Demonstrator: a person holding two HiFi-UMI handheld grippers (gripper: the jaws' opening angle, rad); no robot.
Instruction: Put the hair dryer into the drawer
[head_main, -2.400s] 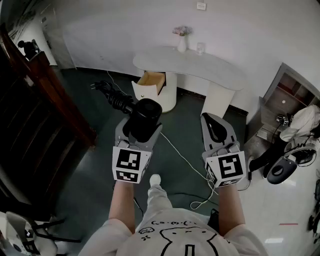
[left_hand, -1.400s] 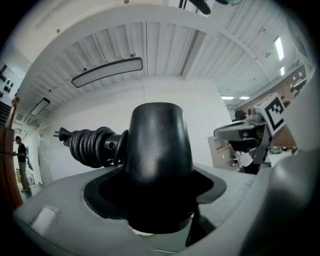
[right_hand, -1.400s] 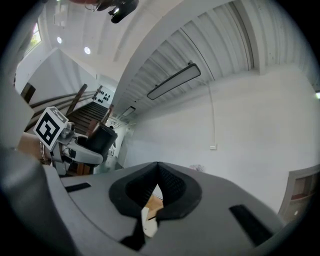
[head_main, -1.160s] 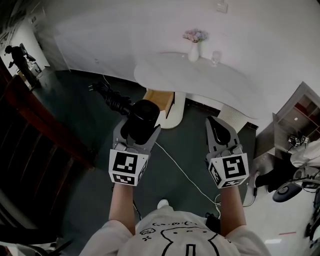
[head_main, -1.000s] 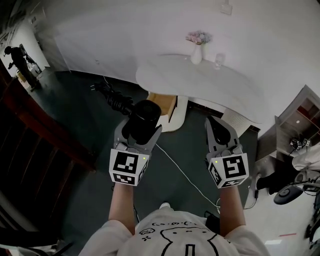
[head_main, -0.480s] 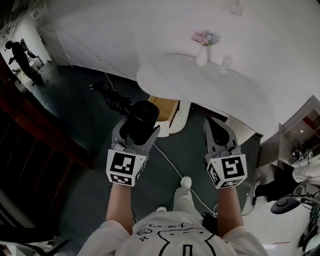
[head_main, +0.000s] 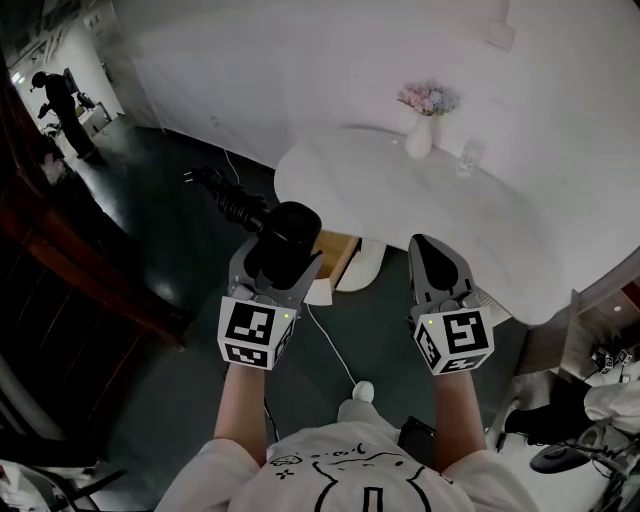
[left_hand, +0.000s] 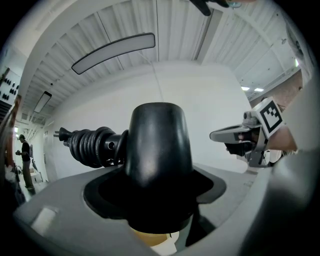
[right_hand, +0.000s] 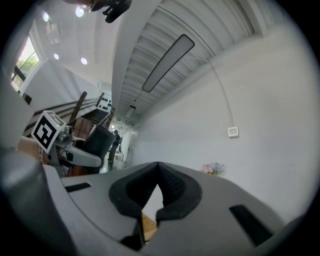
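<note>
A black hair dryer (head_main: 284, 238) with its coiled cord and plug (head_main: 222, 193) sticking out to the far left is held in my left gripper (head_main: 272, 270), which is shut on its barrel (left_hand: 159, 150). My right gripper (head_main: 440, 272) is shut and holds nothing; its pads (right_hand: 159, 192) meet at the tips. Both grippers hover above the floor in front of a white oval table (head_main: 420, 215). The open wooden drawer (head_main: 334, 254) shows under the table's near edge, just beyond the left gripper. From the left gripper view, the right gripper (left_hand: 235, 135) is at the right.
A vase of flowers (head_main: 424, 118) and a glass (head_main: 467, 158) stand on the table. A white cable (head_main: 333, 345) trails over the dark floor. A dark wooden stair rail (head_main: 70, 270) runs along the left. A person (head_main: 60, 108) stands far off at upper left.
The view has closed in on the table, which now fills more of the frame, and the drawer sits nearer the left gripper. Both grippers keep their hold and spacing.
</note>
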